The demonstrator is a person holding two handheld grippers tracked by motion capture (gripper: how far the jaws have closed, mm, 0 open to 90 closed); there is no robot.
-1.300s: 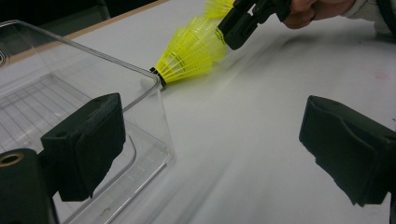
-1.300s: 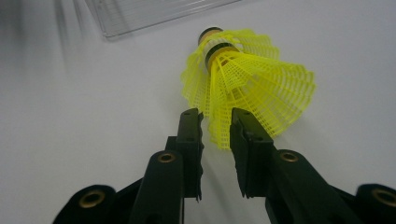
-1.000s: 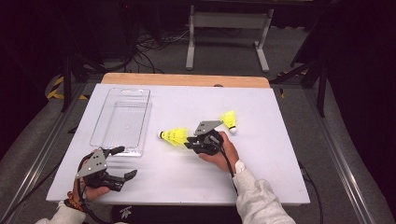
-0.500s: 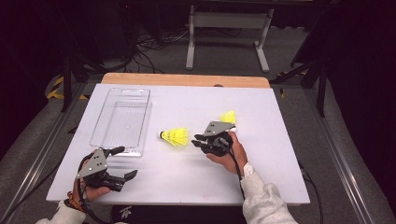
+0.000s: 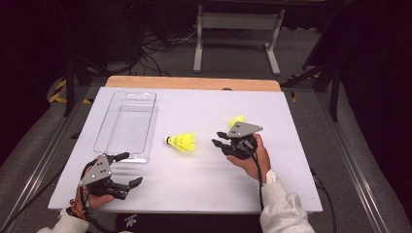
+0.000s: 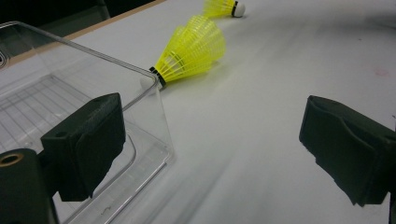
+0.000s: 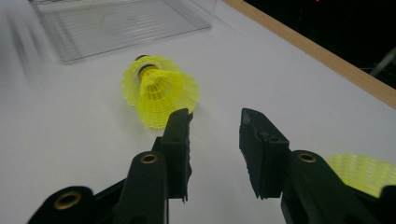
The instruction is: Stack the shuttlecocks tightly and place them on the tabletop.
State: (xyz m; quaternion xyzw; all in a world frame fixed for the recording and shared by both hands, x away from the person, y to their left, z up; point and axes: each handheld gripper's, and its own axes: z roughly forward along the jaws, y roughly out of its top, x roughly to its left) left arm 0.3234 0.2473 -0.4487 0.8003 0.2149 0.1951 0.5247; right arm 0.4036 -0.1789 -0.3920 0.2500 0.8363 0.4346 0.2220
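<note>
Yellow plastic shuttlecock (image 5: 181,142) lying on white worktop (image 5: 204,184), beside clear plastic tray (image 5: 125,125); right claw (image 5: 218,141) spread, empty; left claw (image 5: 127,170) spread wide.

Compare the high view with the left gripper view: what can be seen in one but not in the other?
High view alone: the whole white table with its wooden far edge, both hands, the left gripper near the front-left corner, the right gripper held open beside the second shuttlecock, and the dark floor with a metal stand.

Left gripper view alone: a close look along the left gripper's own wide-open jaws, and the net pattern of the nearer shuttlecock.

Both share: the clear plastic tray, the two yellow shuttlecocks, and the white tabletop.
</note>
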